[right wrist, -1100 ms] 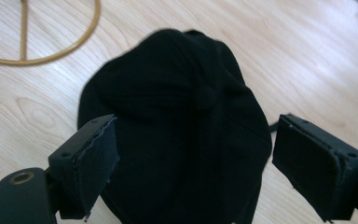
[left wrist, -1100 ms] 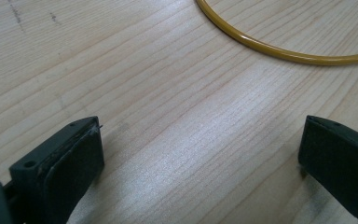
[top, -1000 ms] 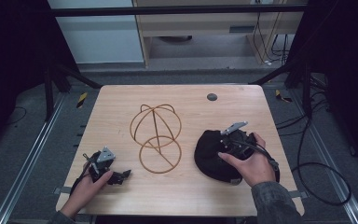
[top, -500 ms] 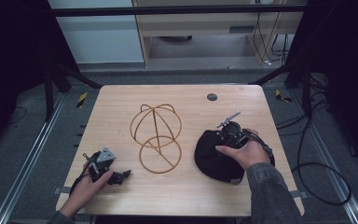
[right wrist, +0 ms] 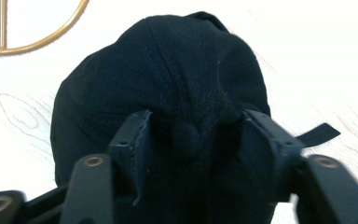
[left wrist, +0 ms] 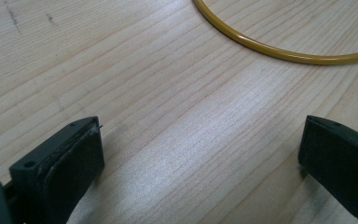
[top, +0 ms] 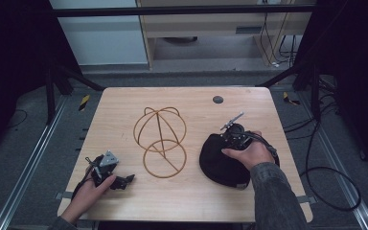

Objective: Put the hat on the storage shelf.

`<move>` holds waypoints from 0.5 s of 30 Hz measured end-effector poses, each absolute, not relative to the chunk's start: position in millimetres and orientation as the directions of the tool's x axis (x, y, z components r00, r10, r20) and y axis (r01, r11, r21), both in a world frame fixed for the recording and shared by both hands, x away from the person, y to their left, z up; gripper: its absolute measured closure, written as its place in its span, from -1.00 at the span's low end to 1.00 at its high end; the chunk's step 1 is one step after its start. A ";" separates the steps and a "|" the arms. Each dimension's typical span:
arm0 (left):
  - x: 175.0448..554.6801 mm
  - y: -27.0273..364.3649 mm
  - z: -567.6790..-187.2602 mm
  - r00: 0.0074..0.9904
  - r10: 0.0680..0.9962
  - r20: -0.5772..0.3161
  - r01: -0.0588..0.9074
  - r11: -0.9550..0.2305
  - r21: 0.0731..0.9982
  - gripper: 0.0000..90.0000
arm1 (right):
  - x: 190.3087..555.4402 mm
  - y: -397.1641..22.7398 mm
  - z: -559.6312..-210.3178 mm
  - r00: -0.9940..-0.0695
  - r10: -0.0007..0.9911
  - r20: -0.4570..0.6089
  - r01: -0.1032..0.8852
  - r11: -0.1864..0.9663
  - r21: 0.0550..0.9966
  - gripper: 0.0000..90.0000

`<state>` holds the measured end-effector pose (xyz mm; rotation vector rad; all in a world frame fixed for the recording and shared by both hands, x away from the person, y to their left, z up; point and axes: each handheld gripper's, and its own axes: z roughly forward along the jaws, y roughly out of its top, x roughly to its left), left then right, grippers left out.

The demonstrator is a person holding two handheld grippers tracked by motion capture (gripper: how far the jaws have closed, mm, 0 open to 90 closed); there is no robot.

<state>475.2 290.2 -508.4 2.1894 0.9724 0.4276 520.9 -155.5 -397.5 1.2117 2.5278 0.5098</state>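
Note:
A black cap (top: 215,163) lies on the right part of the wooden table (top: 124,105). My right gripper (top: 232,139) sits on its far side, held by a hand. In the right gripper view the jaws of the right gripper (right wrist: 193,121) pinch the cap (right wrist: 168,60) at its crown, and the top button sits between them. A gold wire hat stand (top: 160,139) stands at the table's middle. My left gripper (top: 124,179) rests near the front left corner. The left gripper (left wrist: 200,140) is open over bare wood, with the stand's base ring (left wrist: 261,46) just ahead.
A small dark round disc (top: 217,99) sits in the tabletop near the far edge. The cap's strap (right wrist: 319,133) sticks out to the side. Cables trail on the floor to the right of the table.
My right gripper has shifted a little farther from the person across the cap and settled onto its crown. The left gripper has stayed put.

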 end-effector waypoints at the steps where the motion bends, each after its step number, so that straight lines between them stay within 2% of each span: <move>1: 475.2 290.2 -508.4 0.665 0.747 0.018 0.518 -0.479 0.708 -1.00 | 521.7 -155.9 -398.1 -0.606 0.788 -0.108 0.686 0.586 0.432 0.10; 3: 475.3 290.1 -508.4 0.665 0.747 0.018 0.519 -0.479 0.708 -1.00 | 523.2 -156.5 -399.2 -0.610 0.786 -0.100 0.686 0.587 0.429 0.33; 7: 475.2 290.2 -508.4 0.665 0.746 0.018 0.518 -0.479 0.708 -1.00 | 526.3 -155.8 -400.9 -0.618 0.782 -0.081 0.692 0.590 0.416 0.63; 15: 474.9 290.3 -508.6 0.664 0.747 0.018 0.518 -0.477 0.710 -1.00 | 520.7 -158.9 -392.1 -0.611 0.790 -0.059 0.690 0.567 0.451 0.71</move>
